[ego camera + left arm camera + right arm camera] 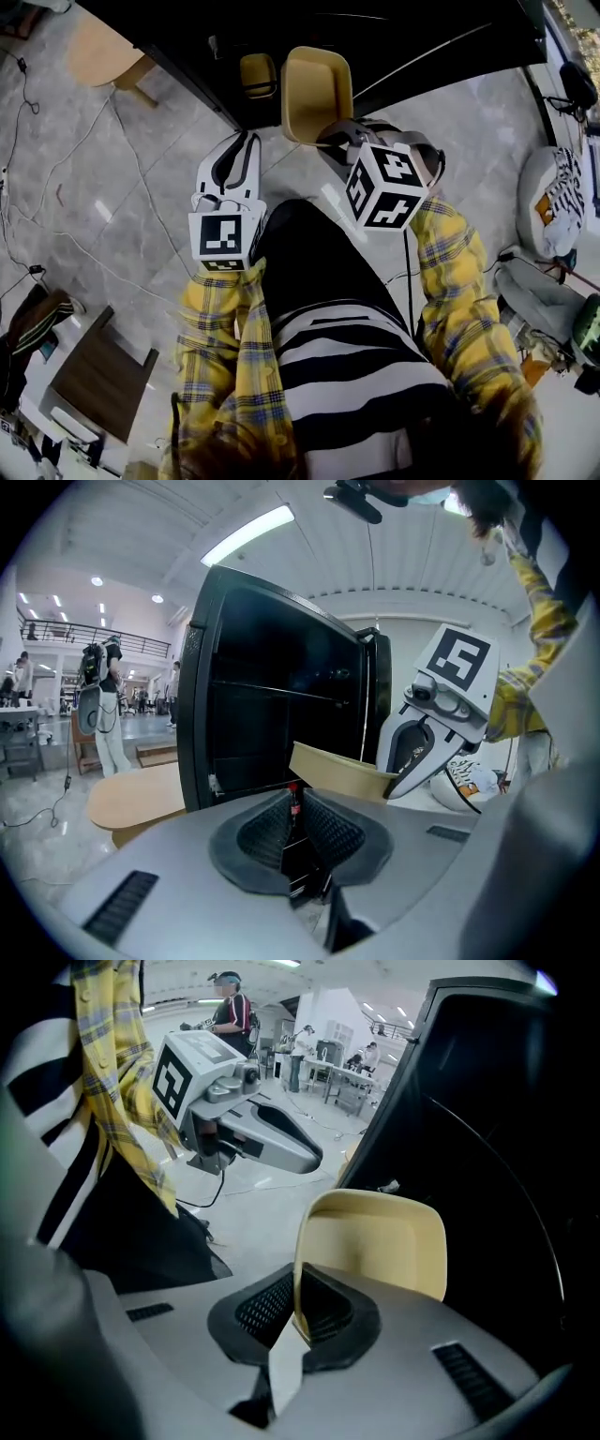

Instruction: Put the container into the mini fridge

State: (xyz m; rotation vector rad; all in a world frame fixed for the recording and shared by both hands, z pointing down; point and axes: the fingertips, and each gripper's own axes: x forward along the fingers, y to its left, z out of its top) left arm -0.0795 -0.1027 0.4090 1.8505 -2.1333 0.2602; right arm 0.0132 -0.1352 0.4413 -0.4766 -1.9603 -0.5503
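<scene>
Our right tongs (298,1290) clamp the rim of the pale yellow plastic container (375,1241) just before the open black mini fridge (487,1147), our left tongs (295,803) nearly closed and empty, so we judge setting inside and releasing remain.

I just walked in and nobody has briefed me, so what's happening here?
A person is working two handheld grippers. The right claw is clamped on the rim of a cream container and holds it up at the open front of the black mini fridge. The left claw is shut and empty, off to the side. The container is not yet set down.
</scene>
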